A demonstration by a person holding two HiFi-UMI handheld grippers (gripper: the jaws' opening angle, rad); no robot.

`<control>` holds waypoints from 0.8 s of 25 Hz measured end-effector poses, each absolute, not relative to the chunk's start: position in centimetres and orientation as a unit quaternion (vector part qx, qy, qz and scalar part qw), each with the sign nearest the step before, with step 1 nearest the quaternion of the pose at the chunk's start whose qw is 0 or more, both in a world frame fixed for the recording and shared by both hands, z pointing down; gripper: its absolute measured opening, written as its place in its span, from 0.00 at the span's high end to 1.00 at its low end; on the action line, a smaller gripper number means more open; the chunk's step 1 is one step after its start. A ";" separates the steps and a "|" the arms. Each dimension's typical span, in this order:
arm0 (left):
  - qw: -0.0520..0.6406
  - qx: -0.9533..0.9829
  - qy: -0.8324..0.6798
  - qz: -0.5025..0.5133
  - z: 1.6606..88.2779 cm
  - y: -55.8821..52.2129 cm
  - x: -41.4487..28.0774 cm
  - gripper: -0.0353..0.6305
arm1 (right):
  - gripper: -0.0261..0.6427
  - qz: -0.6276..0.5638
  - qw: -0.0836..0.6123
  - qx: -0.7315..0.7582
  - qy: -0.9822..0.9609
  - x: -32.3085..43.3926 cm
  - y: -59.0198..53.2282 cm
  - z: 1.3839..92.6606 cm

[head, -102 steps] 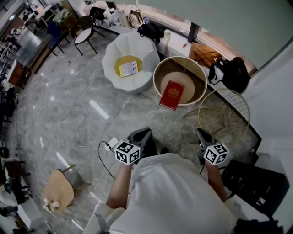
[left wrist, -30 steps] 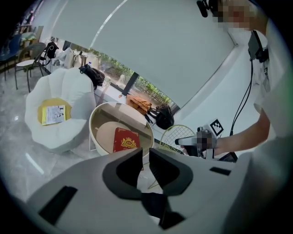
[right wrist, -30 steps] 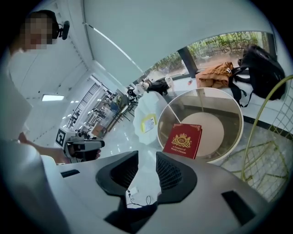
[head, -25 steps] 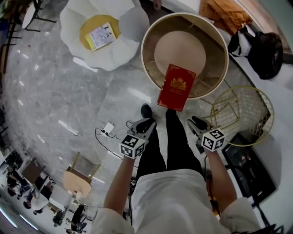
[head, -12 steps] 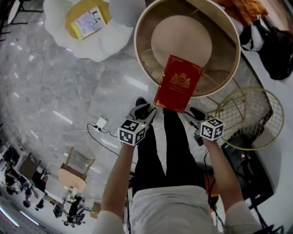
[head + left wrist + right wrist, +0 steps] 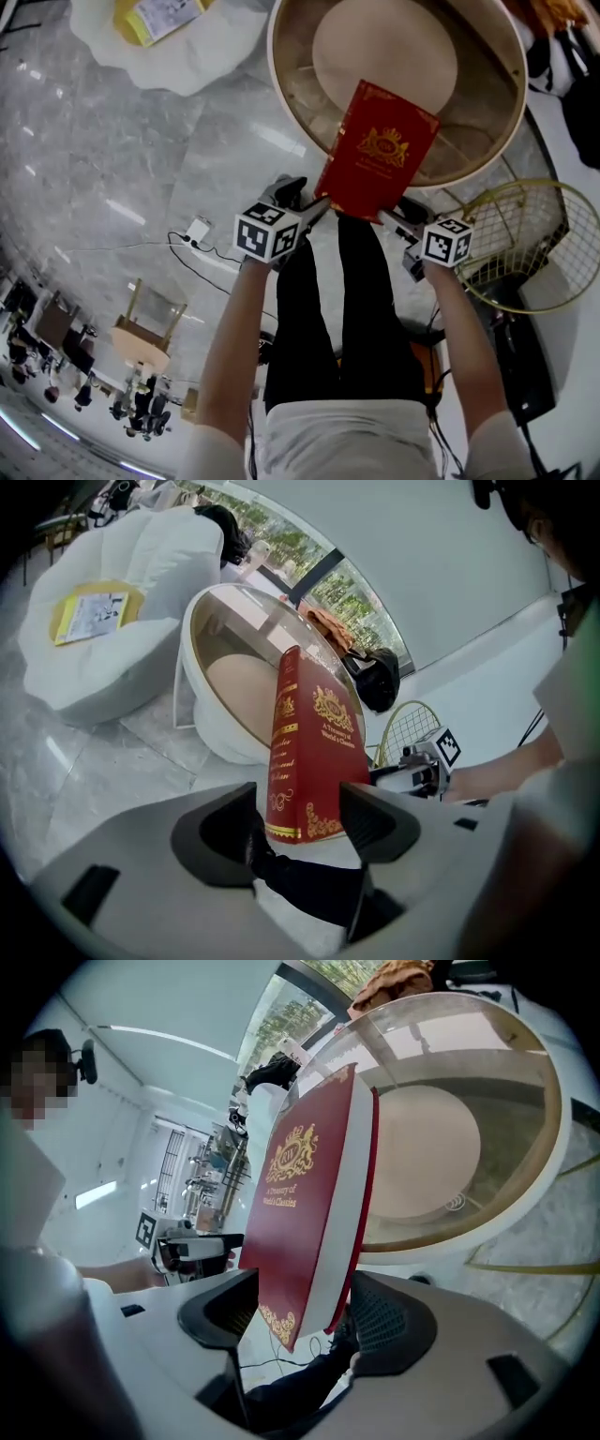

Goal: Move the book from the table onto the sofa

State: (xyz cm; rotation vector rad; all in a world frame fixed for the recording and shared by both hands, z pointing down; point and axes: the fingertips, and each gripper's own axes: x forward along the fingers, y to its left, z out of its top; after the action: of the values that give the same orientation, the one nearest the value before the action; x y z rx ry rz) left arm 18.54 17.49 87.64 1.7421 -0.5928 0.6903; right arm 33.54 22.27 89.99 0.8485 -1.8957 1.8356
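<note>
A red hardcover book (image 6: 380,155) with gold print lies on the round glass table (image 6: 300,103), its near end overhanging the rim. My left gripper (image 6: 305,199) is at the book's near left corner and my right gripper (image 6: 401,217) at the near right corner. In the left gripper view the book (image 6: 309,752) stands between the jaws of the left gripper (image 6: 300,813), with gaps on both sides. In the right gripper view the book's corner (image 6: 305,1204) sits inside the right gripper (image 6: 305,1312), also untouched. Both pairs of jaws have just been opening. The white sofa (image 6: 187,56) is at the upper left.
A yellow cushion with a booklet (image 6: 155,14) lies on the sofa. A gold wire basket (image 6: 525,244) stands right of the table, with dark bags (image 6: 581,94) beyond it. A cable and white plug (image 6: 197,230) lie on the marble floor at left. A small wooden stool (image 6: 145,323) stands lower left.
Both grippers have come forward and down to the book's near corners, and their jaws now stand wider. The table and book fill more of the head view.
</note>
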 end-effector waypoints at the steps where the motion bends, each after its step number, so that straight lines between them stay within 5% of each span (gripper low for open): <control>1: 0.562 0.733 -0.245 0.295 88.4 17.6 18.7 0.53 | 0.50 0.656 0.180 0.295 -0.671 33.3 22.2 90.3; 8: 0.624 0.700 -0.194 0.288 89.3 19.1 20.7 0.39 | 0.46 0.676 0.142 0.269 -0.671 31.6 21.6 88.7; 20: 0.634 0.702 -0.184 0.267 91.0 20.6 21.9 0.42 | 0.48 0.684 0.156 0.270 -0.660 31.8 23.6 91.2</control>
State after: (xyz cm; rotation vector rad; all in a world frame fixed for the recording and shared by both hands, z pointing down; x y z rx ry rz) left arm 21.86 20.57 91.01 1.6053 -0.4212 0.6095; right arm 31.78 23.60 91.23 0.7722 -1.8890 1.9594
